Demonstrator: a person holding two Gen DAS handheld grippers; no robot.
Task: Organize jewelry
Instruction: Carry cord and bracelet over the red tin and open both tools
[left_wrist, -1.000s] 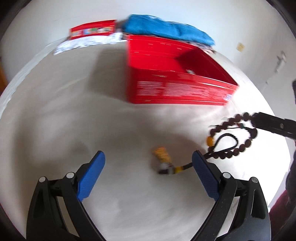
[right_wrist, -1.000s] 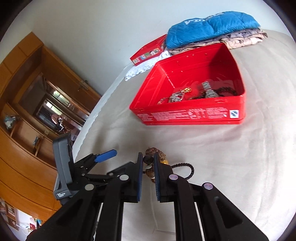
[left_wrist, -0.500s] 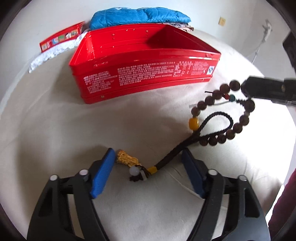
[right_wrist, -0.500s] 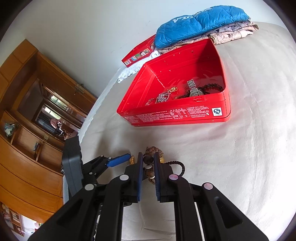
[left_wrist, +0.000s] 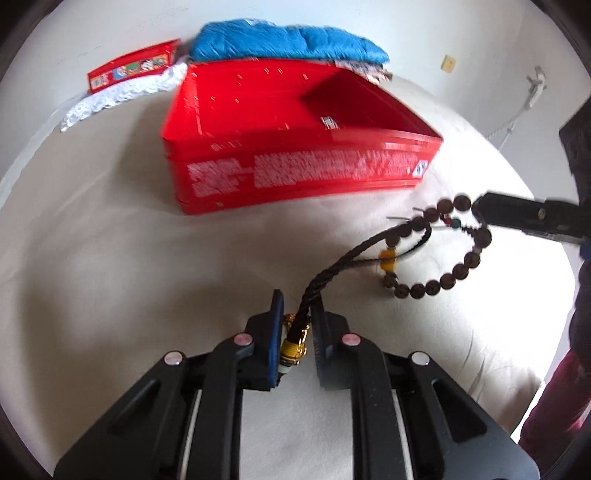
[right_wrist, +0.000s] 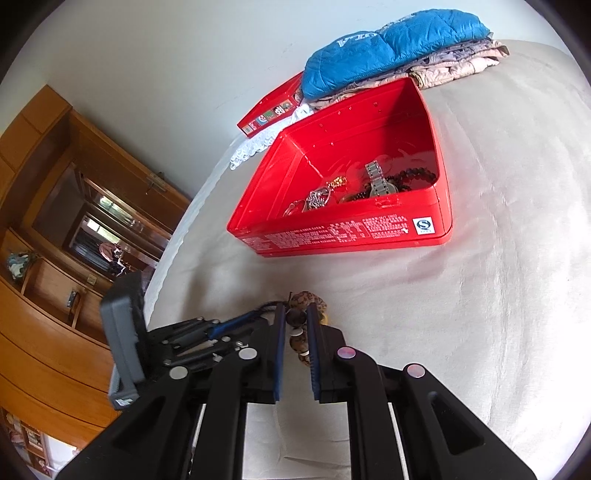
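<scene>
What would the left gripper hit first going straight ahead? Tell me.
Probably the red tin: the left gripper, shut on the bracelet's cord, points at its near wall across bare bedding. Depth is unclear.

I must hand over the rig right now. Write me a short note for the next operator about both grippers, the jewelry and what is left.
Left gripper: shut on the gold end of the braided cord.
Right gripper: shut on the bead bracelet, which joins that cord.
Both hold it over the bed, in front of the red tin.
Done: a watch and other jewelry lie in the tin.
Left: put this bracelet into the tin.
</scene>
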